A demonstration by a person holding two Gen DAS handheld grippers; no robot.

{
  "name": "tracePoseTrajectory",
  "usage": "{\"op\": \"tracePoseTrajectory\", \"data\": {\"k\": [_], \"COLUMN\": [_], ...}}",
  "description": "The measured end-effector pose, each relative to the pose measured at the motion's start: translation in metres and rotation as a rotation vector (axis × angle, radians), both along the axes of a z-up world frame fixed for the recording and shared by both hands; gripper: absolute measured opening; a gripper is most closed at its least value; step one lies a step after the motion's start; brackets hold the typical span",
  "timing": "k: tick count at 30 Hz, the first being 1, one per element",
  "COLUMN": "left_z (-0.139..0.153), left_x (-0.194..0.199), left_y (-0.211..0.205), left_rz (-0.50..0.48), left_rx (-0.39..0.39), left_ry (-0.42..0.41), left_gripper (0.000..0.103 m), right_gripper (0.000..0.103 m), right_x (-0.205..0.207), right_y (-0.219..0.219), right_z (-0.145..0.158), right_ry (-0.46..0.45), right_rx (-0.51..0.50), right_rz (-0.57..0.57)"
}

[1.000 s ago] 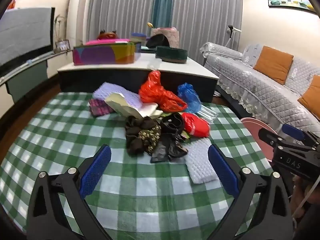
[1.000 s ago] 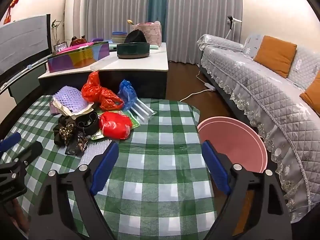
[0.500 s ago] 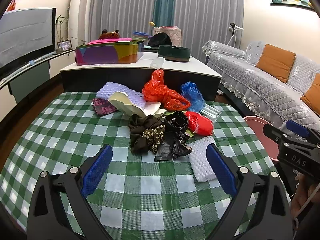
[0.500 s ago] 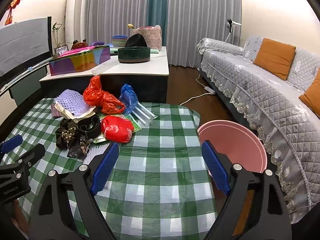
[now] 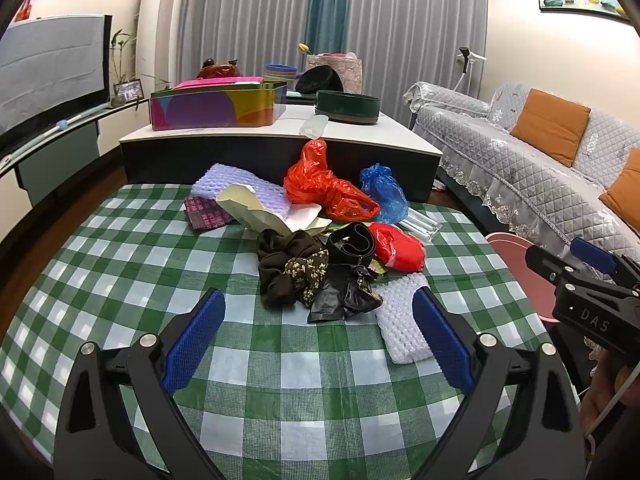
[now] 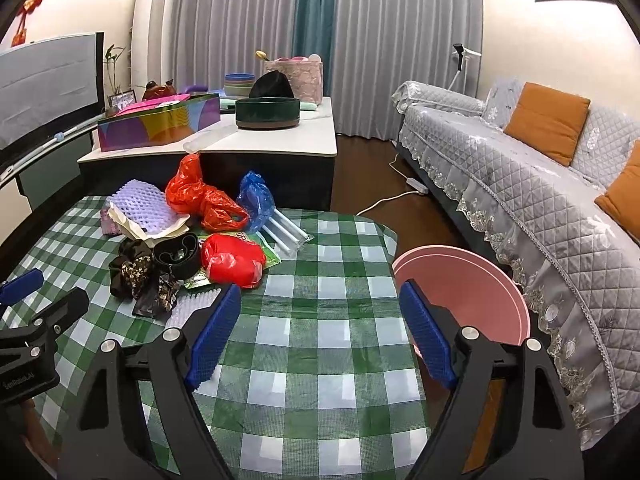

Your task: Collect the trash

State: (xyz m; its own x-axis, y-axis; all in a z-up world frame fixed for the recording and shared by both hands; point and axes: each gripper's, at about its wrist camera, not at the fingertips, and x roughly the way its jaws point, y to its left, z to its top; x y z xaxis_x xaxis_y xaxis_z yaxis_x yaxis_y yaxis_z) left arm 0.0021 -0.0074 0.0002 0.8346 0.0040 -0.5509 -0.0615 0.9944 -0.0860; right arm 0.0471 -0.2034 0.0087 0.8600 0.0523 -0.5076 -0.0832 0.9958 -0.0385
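Note:
A pile of trash lies on the green checked table (image 5: 120, 264): orange plastic bag (image 5: 324, 188), blue bag (image 5: 384, 192), red bag (image 5: 398, 246), dark brown cloth (image 5: 288, 268), black wrapper (image 5: 344, 292), white foam net (image 5: 400, 328), lilac foam sheet (image 5: 236, 188). My left gripper (image 5: 318, 340) is open and empty, just short of the pile. My right gripper (image 6: 320, 334) is open and empty over the table's right part, between the red bag (image 6: 232, 260) and the pink bin (image 6: 464, 284).
The pink bin stands on the floor by the table's right edge, below the grey sofa (image 6: 540, 184). A dark counter (image 5: 280, 148) with a colourful box (image 5: 216, 106) and a green round tin (image 5: 346, 106) stands behind the table. Clear tubes (image 6: 286, 232) lie by the blue bag.
Both grippers have drawn back and risen a little, so the pile and bin sit slightly farther off. Both stay open. The trash has not moved.

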Motion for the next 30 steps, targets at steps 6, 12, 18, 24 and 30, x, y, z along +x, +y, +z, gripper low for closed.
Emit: {"op": "tracePoseTrajectory", "data": {"k": [6, 12, 18, 24, 30], "left_z": [-0.0009, -0.0005, -0.0004, -0.0003, -0.0003], "left_x": [0.0, -0.0005, -0.0004, -0.0005, -0.0003], "left_y": [-0.0012, -0.0034, -0.0034, -0.0036, -0.0039], "left_rz": [-0.005, -0.007, -0.007, -0.008, -0.006], "left_rx": [0.002, 0.002, 0.002, 0.002, 0.002], "left_ry": [-0.002, -0.003, -0.003, -0.003, -0.003], "left_gripper": [0.091, 0.091, 0.091, 0.091, 0.091], "right_gripper": [0.08, 0.08, 0.08, 0.08, 0.08], "right_x": [-0.0001, -0.0002, -0.0003, -0.0005, -0.0007], "right_y": [-0.0009, -0.0006, -0.0005, -0.0002, 0.0001], "right_z": [0.0, 0.0001, 0.0003, 0.0004, 0.0003], "right_ry": [0.0, 0.0, -0.001, -0.001, -0.001], "right_rx": [0.001, 0.001, -0.001, 0.0, 0.001], "right_rz": [0.0, 0.001, 0.001, 0.001, 0.002]}}
